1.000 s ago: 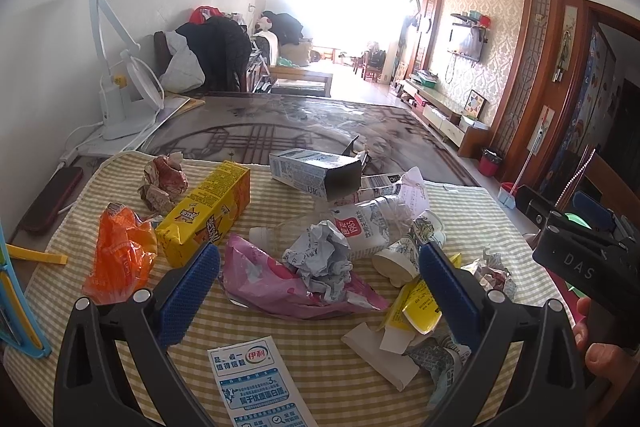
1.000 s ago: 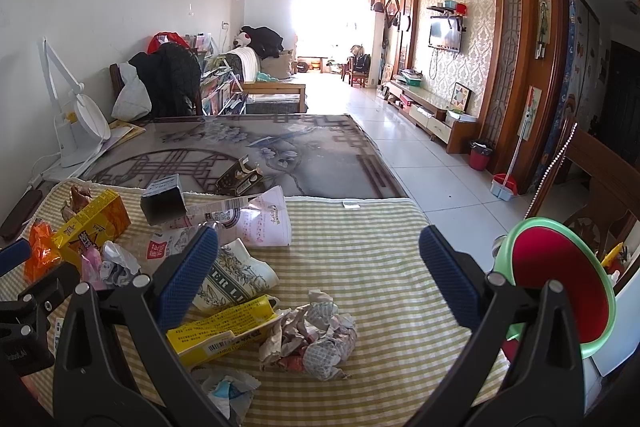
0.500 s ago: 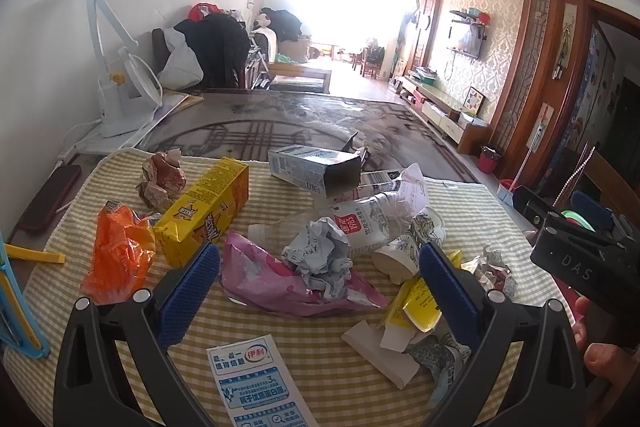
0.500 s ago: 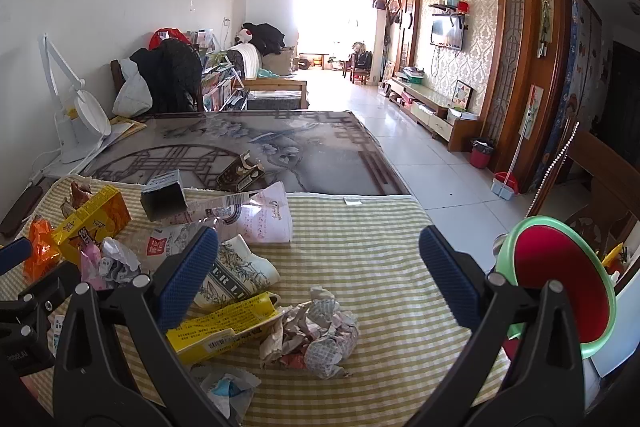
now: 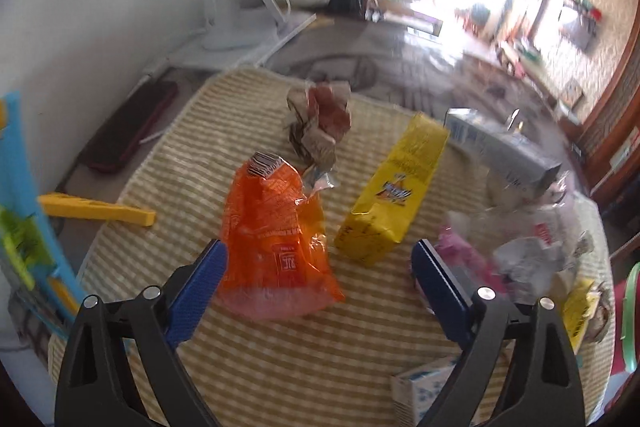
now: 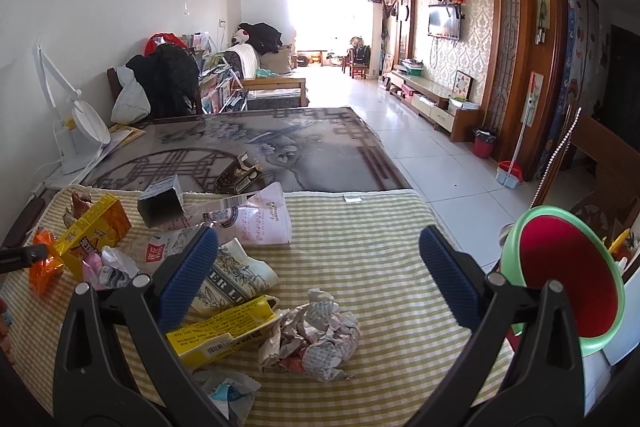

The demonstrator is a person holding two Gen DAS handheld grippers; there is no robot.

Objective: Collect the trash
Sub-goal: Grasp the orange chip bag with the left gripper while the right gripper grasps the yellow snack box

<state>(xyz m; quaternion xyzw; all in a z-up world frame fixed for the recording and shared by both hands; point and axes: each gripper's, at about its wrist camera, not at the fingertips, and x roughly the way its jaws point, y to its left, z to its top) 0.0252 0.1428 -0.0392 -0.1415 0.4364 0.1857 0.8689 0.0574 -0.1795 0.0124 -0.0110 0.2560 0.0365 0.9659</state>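
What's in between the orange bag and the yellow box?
Nothing: in the left wrist view, only bare checked cloth shows between the orange bag and the yellow box.

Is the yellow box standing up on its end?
No, the yellow box lies flat on its long side on the checked cloth.

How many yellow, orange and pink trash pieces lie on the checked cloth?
Yellow: 2, the yellow box and the yellow wrapper
Orange: 1, the orange bag
Pink: 1, the pink bag
Total: 4
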